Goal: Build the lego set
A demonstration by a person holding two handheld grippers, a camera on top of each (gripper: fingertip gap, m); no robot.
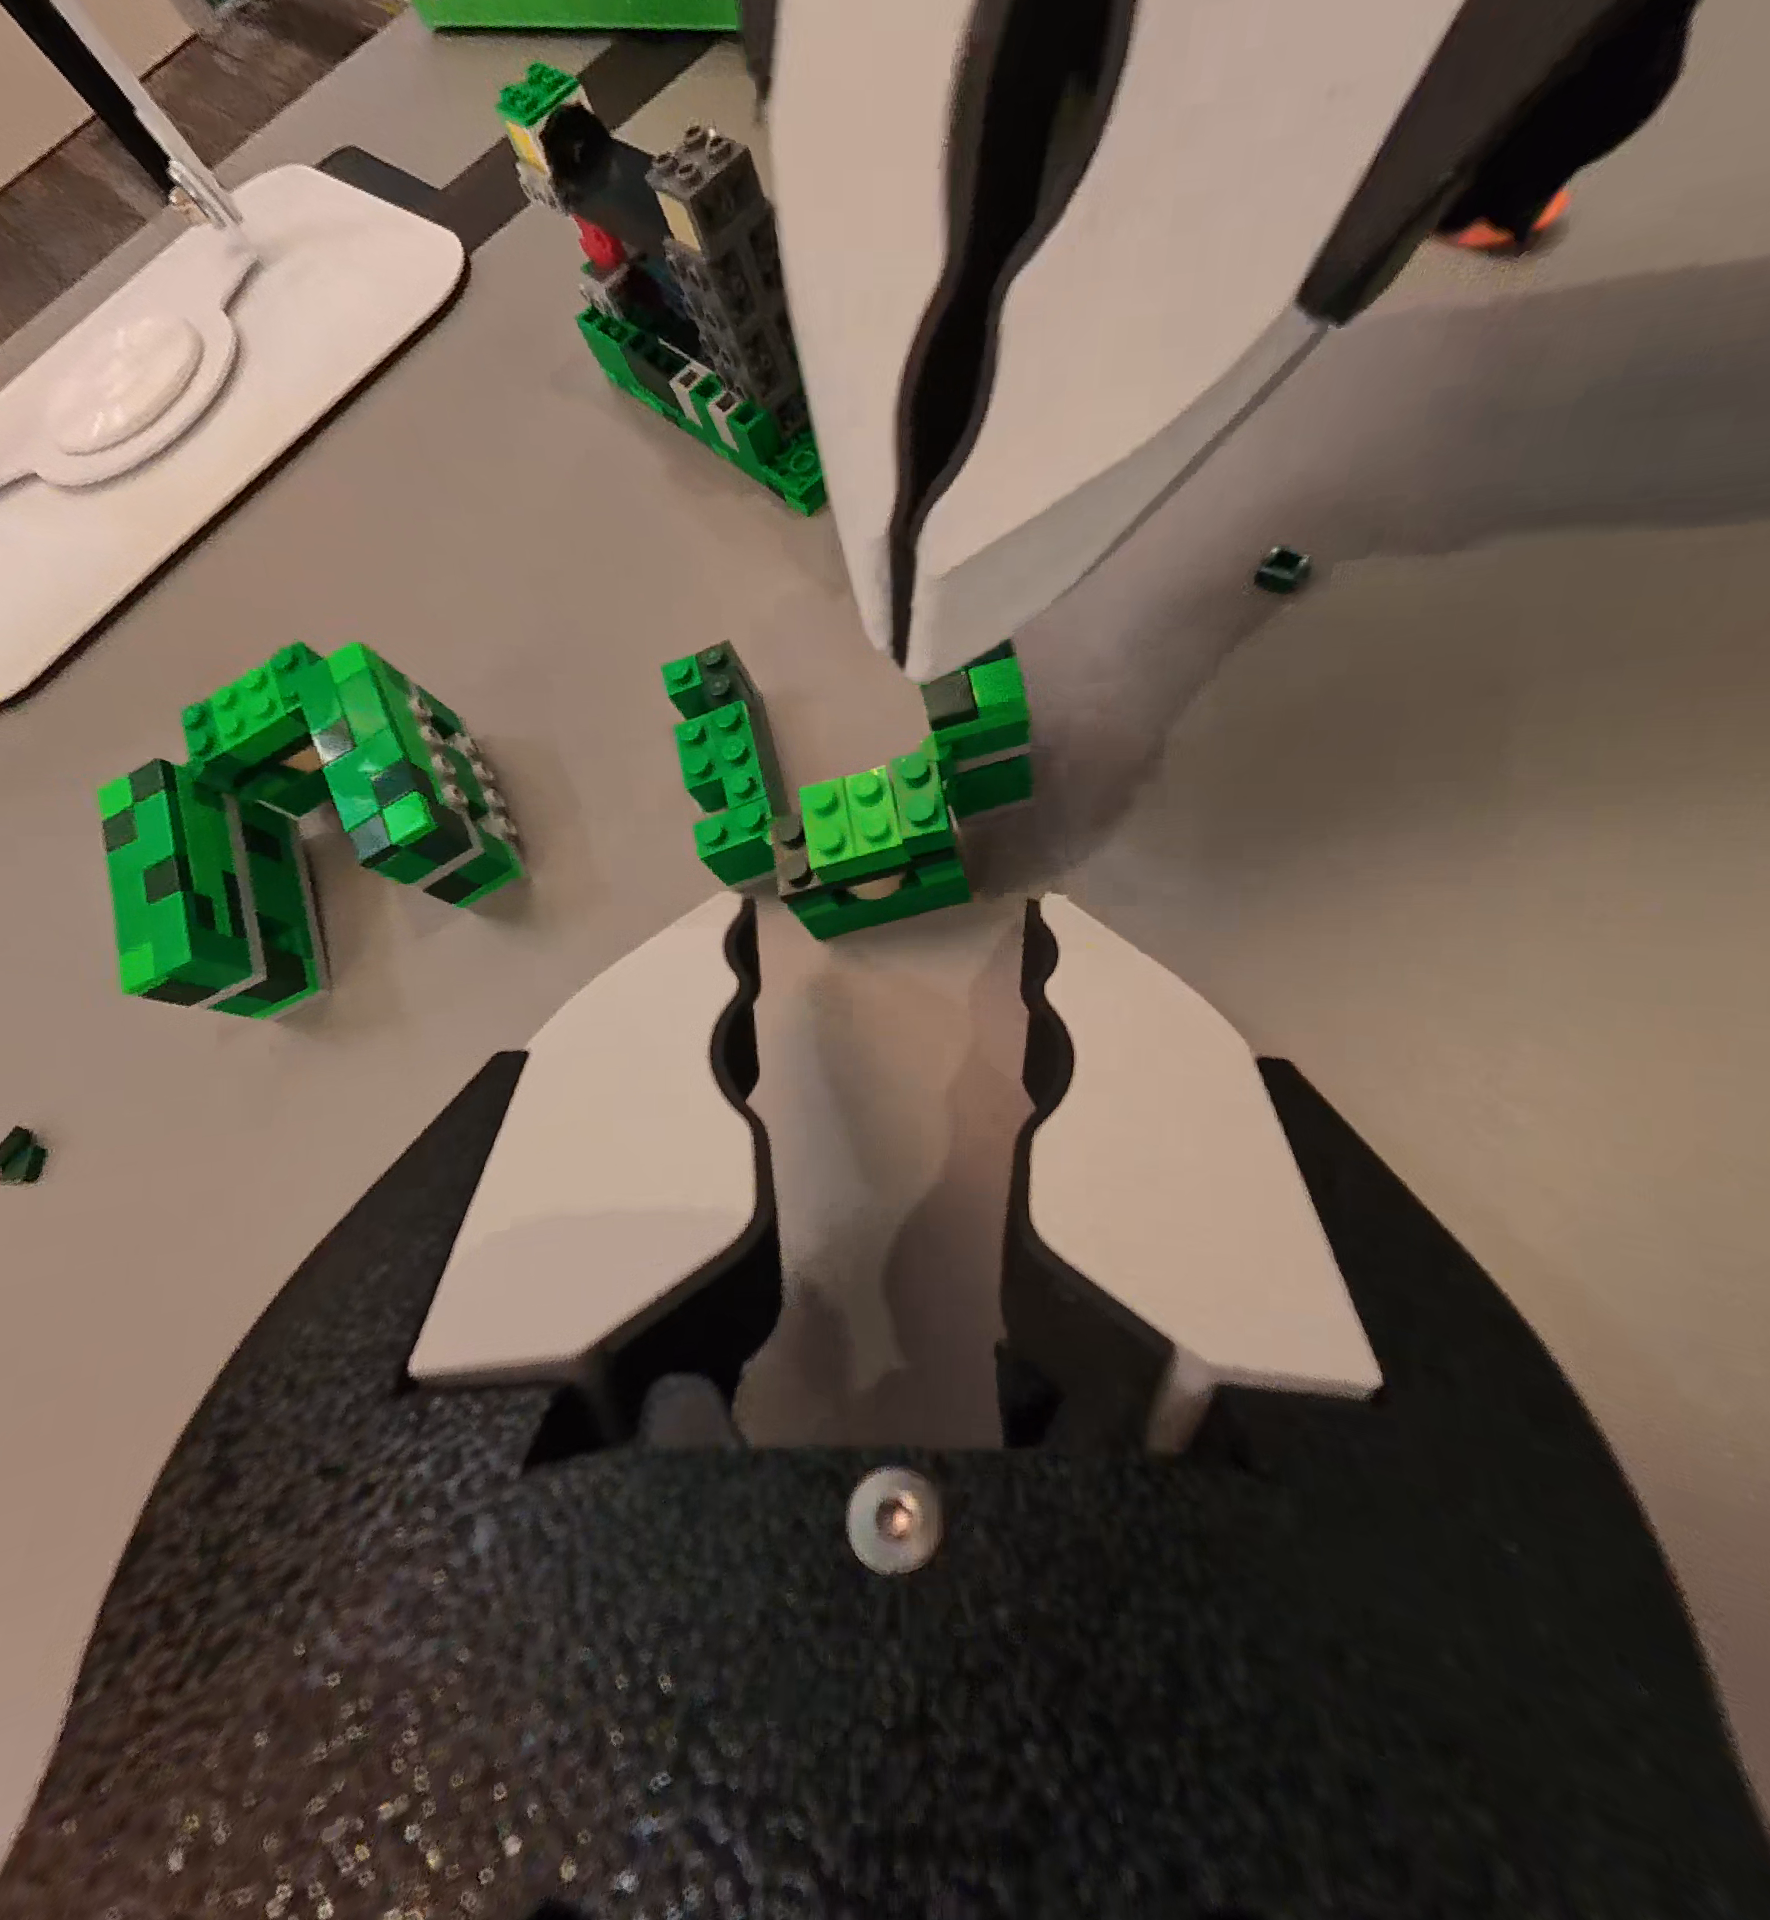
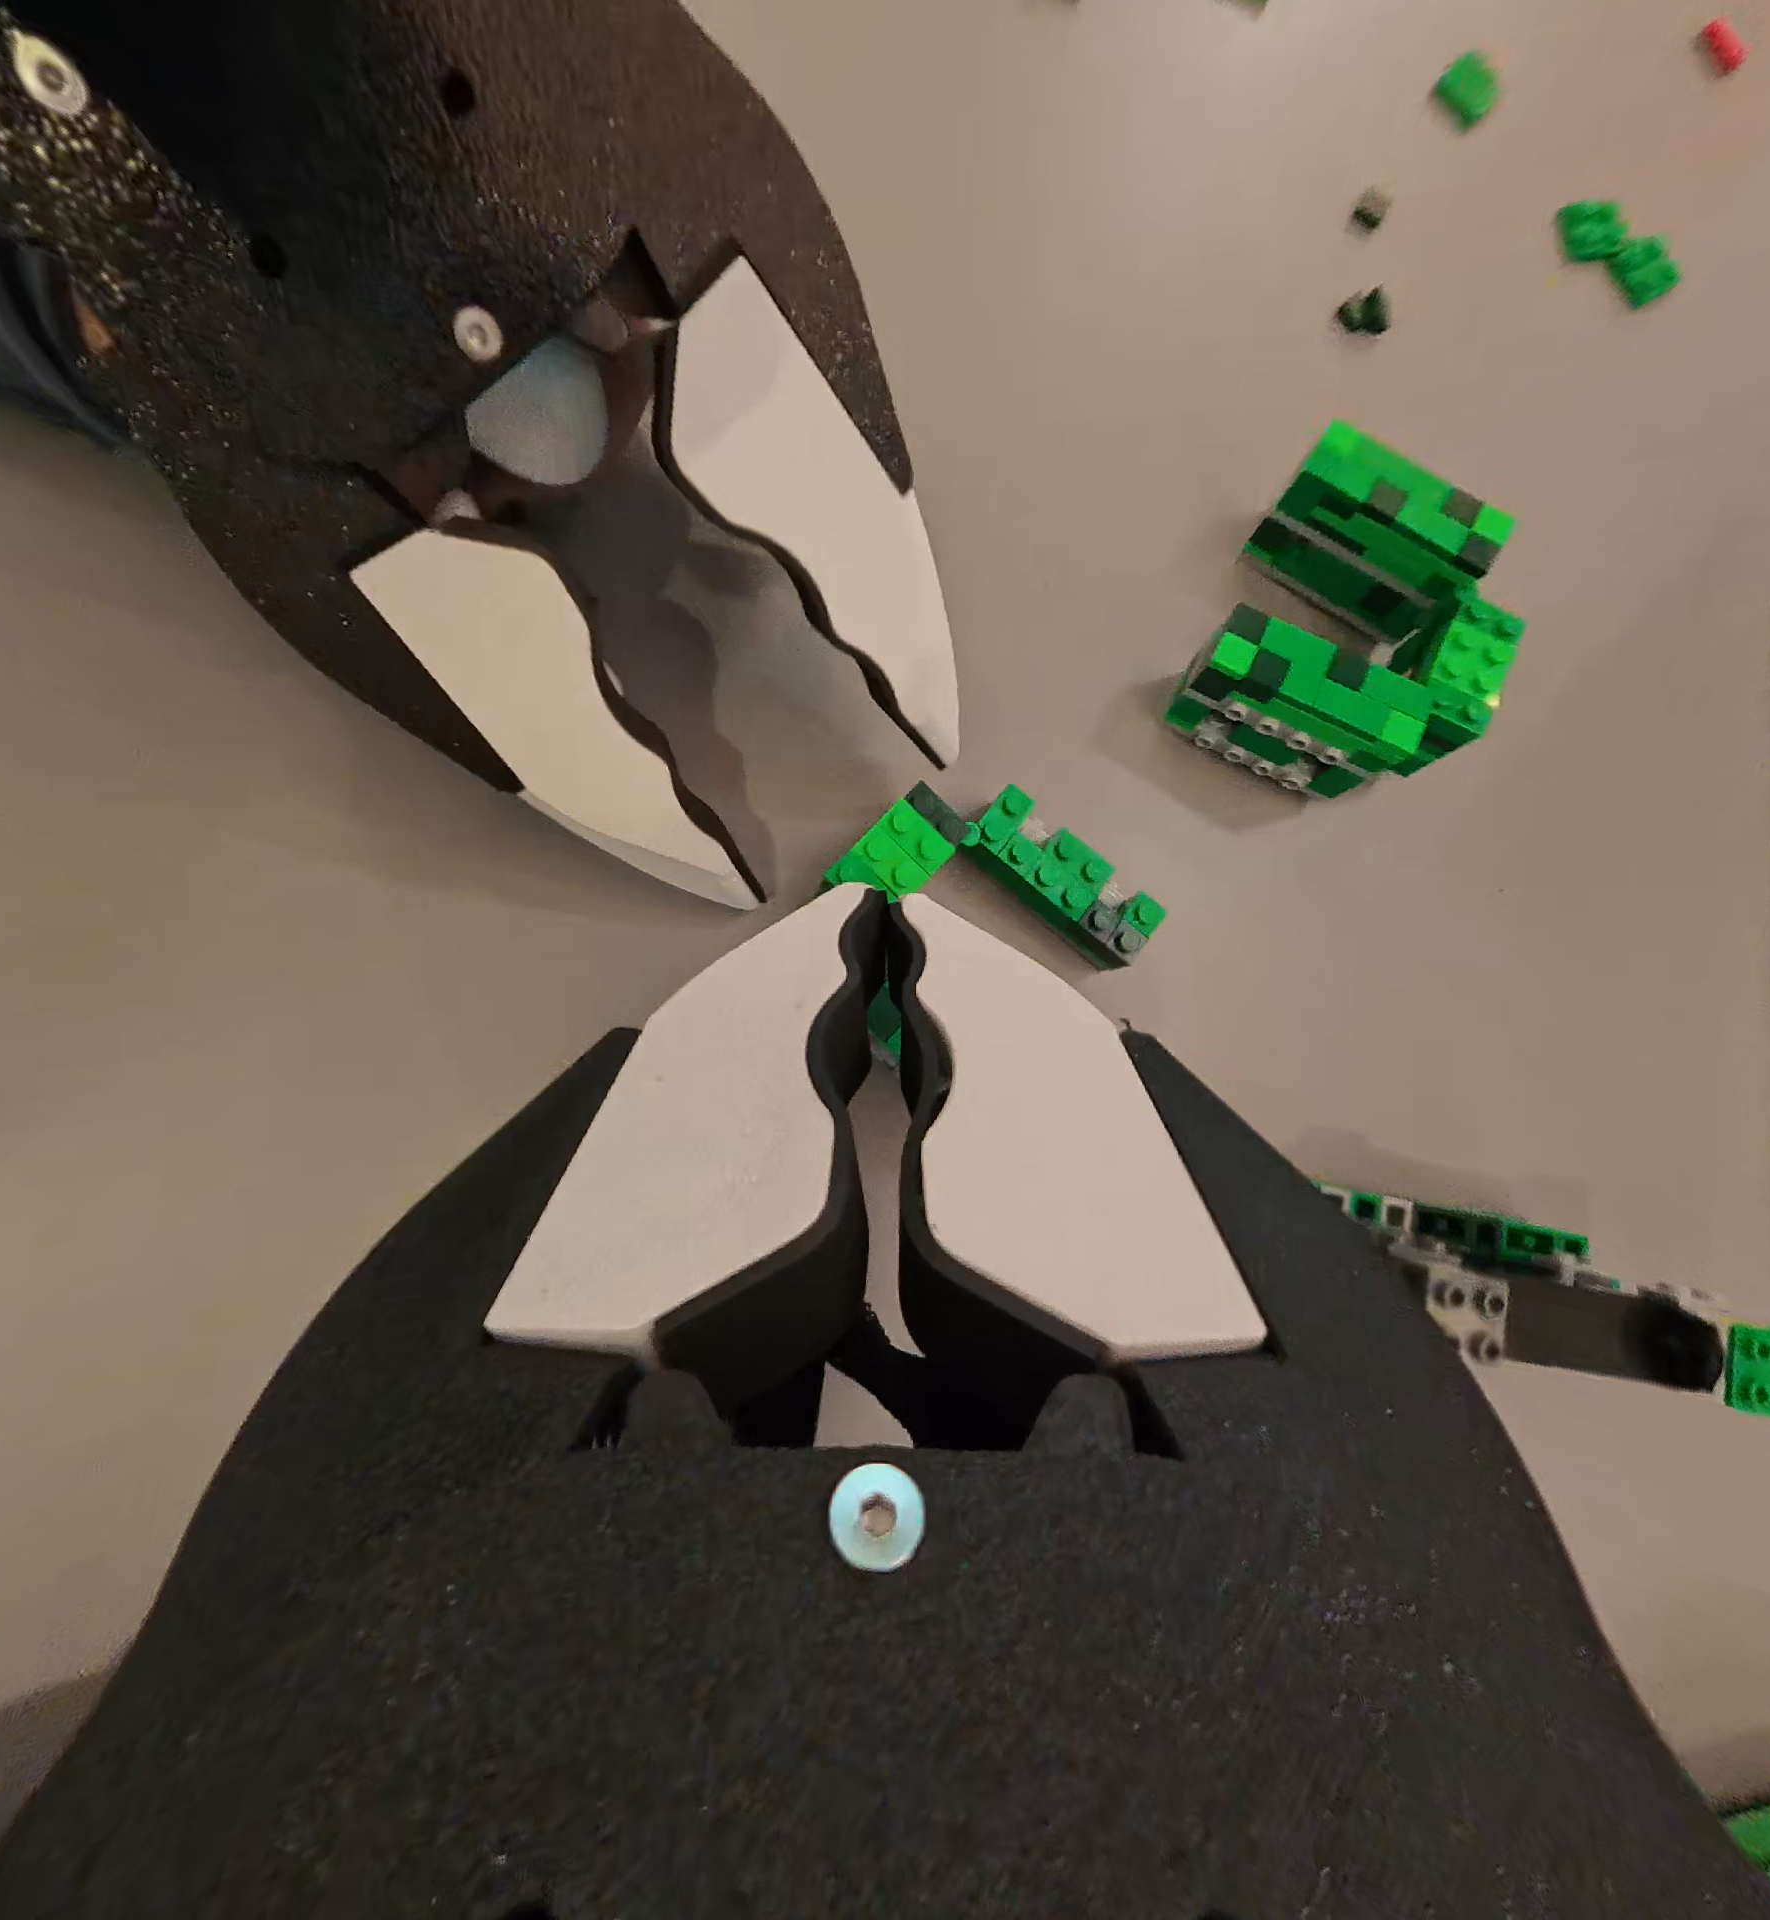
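No brand, label or legible writing shows on anything here. The surface is a smooth grey bench [image 1: 1483, 935], with dark wood flooring visible past its far left edge in the left wrist view.

The left gripper [image 1: 889, 906] has its fingers spread apart, hovering just in front of a small green lego assembly [image 1: 865, 821] that lies on the bench in the middle of the view. The right gripper [image 2: 883, 906] has its fingers pressed nearly together, pinching one end of that same assembly [image 2: 1006, 868] (a sliver of green shows between the fingers).

To the left in the left wrist view sits a larger curved green lego piece [image 1: 289, 821], well apart from the grippers. Farther back stands a grey and green lego tower [image 1: 694, 281], partly hidden by the right gripper [image 1: 902, 623]. A white flat stand base [image 1: 133, 416] with a metal post rests at the far left. A few loose green bricks [image 2: 1619, 249] and one red brick [image 2: 1722, 44] are scattered across the bench.
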